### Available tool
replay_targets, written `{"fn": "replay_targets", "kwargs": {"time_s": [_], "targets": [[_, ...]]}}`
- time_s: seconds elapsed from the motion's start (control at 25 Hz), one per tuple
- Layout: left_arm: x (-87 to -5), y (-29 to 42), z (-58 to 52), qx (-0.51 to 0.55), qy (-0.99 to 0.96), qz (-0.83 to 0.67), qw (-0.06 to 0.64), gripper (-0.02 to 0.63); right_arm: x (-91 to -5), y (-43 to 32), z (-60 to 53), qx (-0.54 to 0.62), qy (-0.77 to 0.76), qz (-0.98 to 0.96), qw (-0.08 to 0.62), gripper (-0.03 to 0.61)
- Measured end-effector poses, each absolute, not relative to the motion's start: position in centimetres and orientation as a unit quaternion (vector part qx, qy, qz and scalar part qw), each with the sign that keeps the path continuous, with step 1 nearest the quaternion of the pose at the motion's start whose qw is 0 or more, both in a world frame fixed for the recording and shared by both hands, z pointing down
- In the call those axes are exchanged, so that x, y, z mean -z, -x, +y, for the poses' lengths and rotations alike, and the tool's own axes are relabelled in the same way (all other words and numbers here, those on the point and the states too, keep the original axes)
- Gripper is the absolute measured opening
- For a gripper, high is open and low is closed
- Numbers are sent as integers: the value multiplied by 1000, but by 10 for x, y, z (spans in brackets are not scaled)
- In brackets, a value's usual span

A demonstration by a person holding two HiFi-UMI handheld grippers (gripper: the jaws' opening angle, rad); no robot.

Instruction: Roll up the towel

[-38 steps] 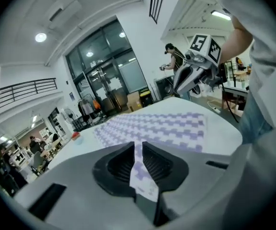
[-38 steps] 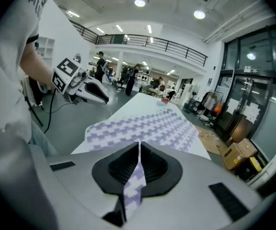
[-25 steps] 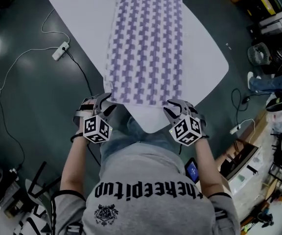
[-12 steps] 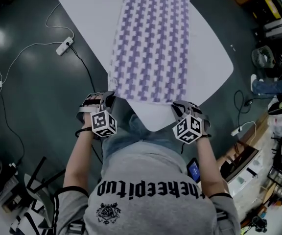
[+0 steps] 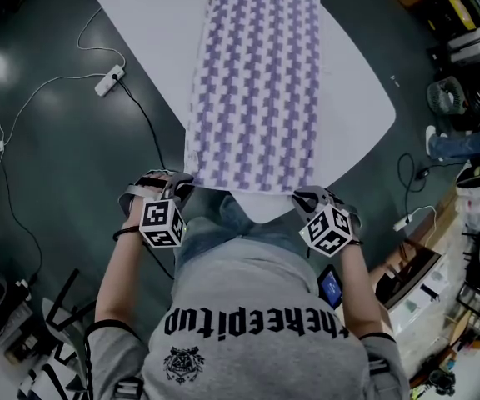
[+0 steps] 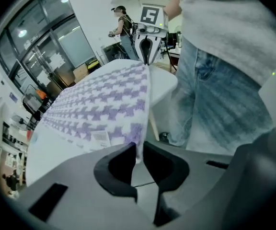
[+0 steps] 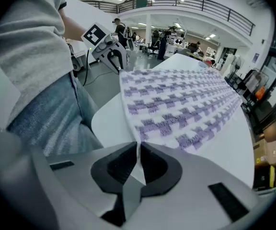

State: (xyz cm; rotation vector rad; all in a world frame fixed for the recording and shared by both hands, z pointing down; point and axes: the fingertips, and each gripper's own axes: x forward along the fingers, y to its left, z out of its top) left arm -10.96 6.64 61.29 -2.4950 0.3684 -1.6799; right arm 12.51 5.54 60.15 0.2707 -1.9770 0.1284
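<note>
Both claws are clenched on the towel [image 5: 257,82]. Your left claw [image 6: 138,153] has just been closing and now pinches the near left corner of the cloth between its pads. Your right claw [image 7: 139,153] has just been closing too and grips the near right corner the same way.

The rest of the towel lies flat on the table [image 5: 144,32]. Its long axis runs straight away from you toward the table's far end. Its short near edge spans from one claw to the other, across the table's near rounded corner. Neither hand is closer than the other, since each has its own corner. The roll therefore has to start at this near edge and travel away from you along the length.

The cloth looks like soft, limp terry, white with a woven pattern of stepped purple blocks, and it is thin at the hem where you hold it. A small white label [image 6: 99,137] sits close to your left corner. The table is white, smooth and rounded at its corners. Judging by that surface, the towel will slide easily, so keep both hands level or the roll may skew.
</note>
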Motion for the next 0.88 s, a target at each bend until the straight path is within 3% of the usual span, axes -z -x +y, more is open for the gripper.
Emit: {"fn": "replay_targets", "kwargs": {"time_s": [0.2, 0.44, 0.88], "targets": [[-598, 103, 53, 540, 834, 111, 10, 41, -589, -131, 31, -67, -164, -841, 512, 25], [-602, 100, 49, 560, 819, 125, 6, 41, -590, -144, 21, -27, -209, -832, 514, 25], [-612, 128, -2, 605, 777, 169, 37, 183, -615, -128, -25, 2, -213, -803, 557, 25]]}}
